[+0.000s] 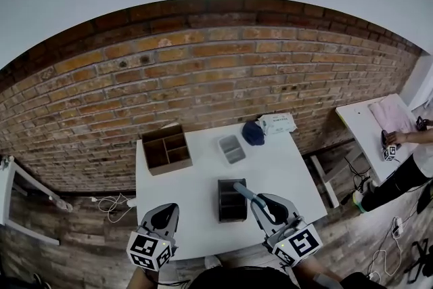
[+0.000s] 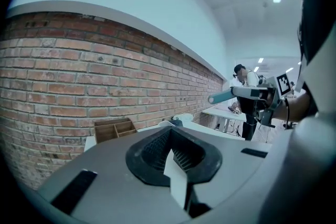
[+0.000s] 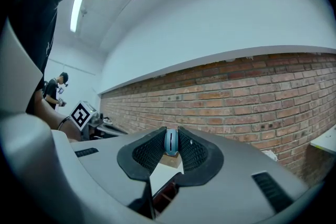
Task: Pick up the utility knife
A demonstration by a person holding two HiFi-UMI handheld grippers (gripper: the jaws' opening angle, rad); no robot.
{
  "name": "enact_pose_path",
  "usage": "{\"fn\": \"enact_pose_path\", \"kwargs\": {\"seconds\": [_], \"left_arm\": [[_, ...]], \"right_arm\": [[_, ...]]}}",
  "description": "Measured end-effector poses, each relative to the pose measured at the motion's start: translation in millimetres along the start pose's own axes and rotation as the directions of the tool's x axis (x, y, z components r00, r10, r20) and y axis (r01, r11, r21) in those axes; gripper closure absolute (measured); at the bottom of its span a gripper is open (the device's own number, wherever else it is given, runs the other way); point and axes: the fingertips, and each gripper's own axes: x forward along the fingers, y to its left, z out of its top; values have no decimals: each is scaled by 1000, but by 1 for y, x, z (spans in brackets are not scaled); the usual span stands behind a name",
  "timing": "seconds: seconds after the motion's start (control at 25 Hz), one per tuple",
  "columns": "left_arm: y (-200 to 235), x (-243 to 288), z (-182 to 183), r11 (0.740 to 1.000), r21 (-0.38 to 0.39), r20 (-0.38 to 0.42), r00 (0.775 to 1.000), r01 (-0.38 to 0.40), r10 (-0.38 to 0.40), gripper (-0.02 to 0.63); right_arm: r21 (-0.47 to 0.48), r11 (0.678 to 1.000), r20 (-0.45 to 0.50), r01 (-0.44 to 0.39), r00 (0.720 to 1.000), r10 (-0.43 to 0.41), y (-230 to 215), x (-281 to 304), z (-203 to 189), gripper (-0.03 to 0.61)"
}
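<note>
Bench: white, rectangular, centre of the head view, far edge against the brick wall.
Upper left corner: open wooden box with compartments.
Upper middle: small grey tray; a dark blue cap just beside it, up and right.
Upper right corner: white packet, near the cap.
Lower middle: black divided organiser, apart from the rest.

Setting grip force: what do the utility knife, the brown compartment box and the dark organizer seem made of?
Utility knife: pale blue, smooth matte body, dark slot at its end; probably plastic.
Brown compartment box: flat brown walls and dividers, likely unfinished wood or board.
Dark organizer: near-black, matte; plastic or painted metal, too small to tell.
</note>
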Motion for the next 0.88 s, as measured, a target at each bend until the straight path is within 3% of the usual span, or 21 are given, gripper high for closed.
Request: {"fn": "enact_pose_path", "kwargs": {"seconds": [0.52, 0.88], "left_arm": [[-102, -35, 12, 998, 55, 35, 999, -9, 7, 623], [-218, -73, -6, 996, 82, 44, 999, 20, -24, 623]], "right_arm": [[27, 1000, 34, 14, 999, -15, -2, -123, -1, 509], [40, 999, 66, 19, 998, -21, 3, -239, 4, 509]]}}
